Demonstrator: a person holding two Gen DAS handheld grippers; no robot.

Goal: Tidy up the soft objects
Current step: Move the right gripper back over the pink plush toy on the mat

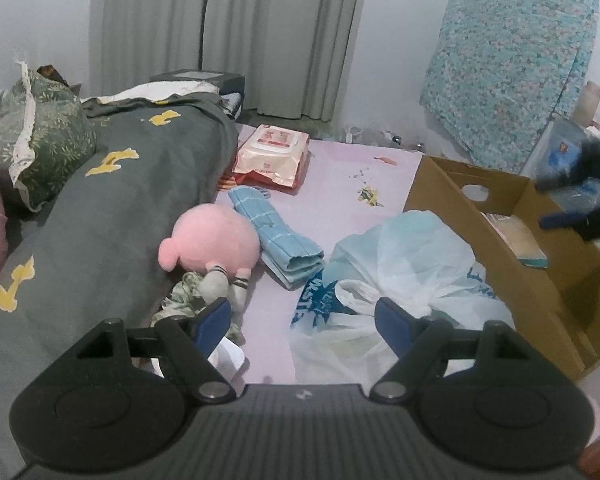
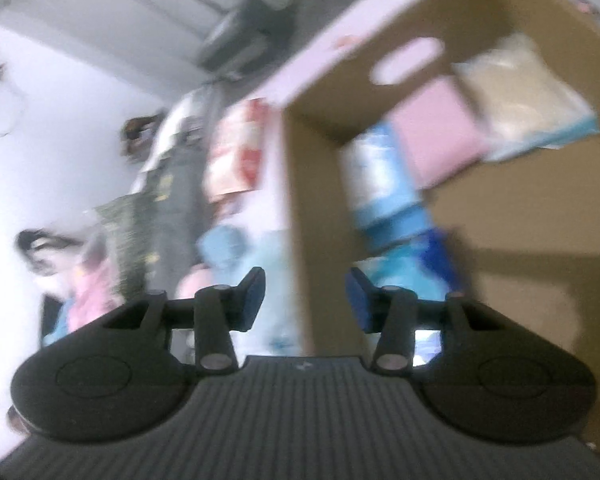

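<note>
on the bed, a pink sheet [image 1: 332, 184] covers the middle, with a grey quilt [image 1: 112, 216] bearing yellow shapes heaped along its left side and a green leaf-print pillow [image 1: 40, 136] at the quilt's far end. grey curtains [image 1: 228, 36] hang behind, and a teal patterned cloth [image 1: 512, 64] drapes something at the far right. an open cardboard box [image 1: 452, 184] with a cut-out handle sits on the right of the sheet; the right wrist view, badly blurred and tilted, shows pink, beige and blue soft items inside the box [image 2: 324, 208]. beside the box's left wall lies a crumpled white plastic bag [image 1: 404, 264] with blue print. a pink plush [image 1: 216, 240] with striped feet rests against the quilt's edge, touching a folded blue towel [image 1: 276, 236] on its right. a wipes pack [image 1: 274, 152] lies farther back, near the quilt.

the left gripper [image 1: 302, 320] hovers low over the sheet with its jaws spread wide and nothing between them, the plush near its left finger and the bag at its right finger. the right gripper [image 2: 306, 300] hangs over the box, jaws apart and empty; it shows as a dark blur at the right edge of the left view.
</note>
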